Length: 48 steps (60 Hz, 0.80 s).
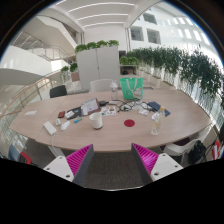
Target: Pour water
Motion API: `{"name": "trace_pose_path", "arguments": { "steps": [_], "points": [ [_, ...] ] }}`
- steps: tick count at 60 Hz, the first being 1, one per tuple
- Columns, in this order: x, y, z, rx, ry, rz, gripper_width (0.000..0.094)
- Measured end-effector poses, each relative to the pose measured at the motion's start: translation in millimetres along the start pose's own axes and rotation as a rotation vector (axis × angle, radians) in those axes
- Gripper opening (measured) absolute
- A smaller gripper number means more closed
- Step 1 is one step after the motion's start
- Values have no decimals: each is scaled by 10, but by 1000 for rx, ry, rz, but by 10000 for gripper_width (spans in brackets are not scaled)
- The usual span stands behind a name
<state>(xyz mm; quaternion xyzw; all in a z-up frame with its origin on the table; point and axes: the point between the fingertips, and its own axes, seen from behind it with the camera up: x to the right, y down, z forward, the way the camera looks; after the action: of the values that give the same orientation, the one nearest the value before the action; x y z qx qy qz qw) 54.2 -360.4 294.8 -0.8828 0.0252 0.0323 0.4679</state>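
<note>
My gripper (113,160) is open, its two pink-padded fingers (76,158) spread wide with nothing between them. It hangs over grey floor, well short of a long oval wooden table (60,135). On the table beyond the fingers stand a white mug (96,120), a clear plastic bottle (155,122) to the right, and a small red round coaster (128,123) between them. All three lie far ahead of the fingertips.
A laptop (89,106), papers, a green bag (131,87) and small items crowd the table's far half. Chairs (186,147) ring the table. Tall green plants (185,65) line the right side; white cabinets (97,65) topped with plants stand behind.
</note>
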Motion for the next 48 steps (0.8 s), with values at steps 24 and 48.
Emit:
{"name": "trace_pose_path", "arguments": {
  "steps": [24,48],
  "points": [
    [1583,25,1401,247,52,-51,828],
    [3115,-290,3548,396,145,11,825]
  ]
}}
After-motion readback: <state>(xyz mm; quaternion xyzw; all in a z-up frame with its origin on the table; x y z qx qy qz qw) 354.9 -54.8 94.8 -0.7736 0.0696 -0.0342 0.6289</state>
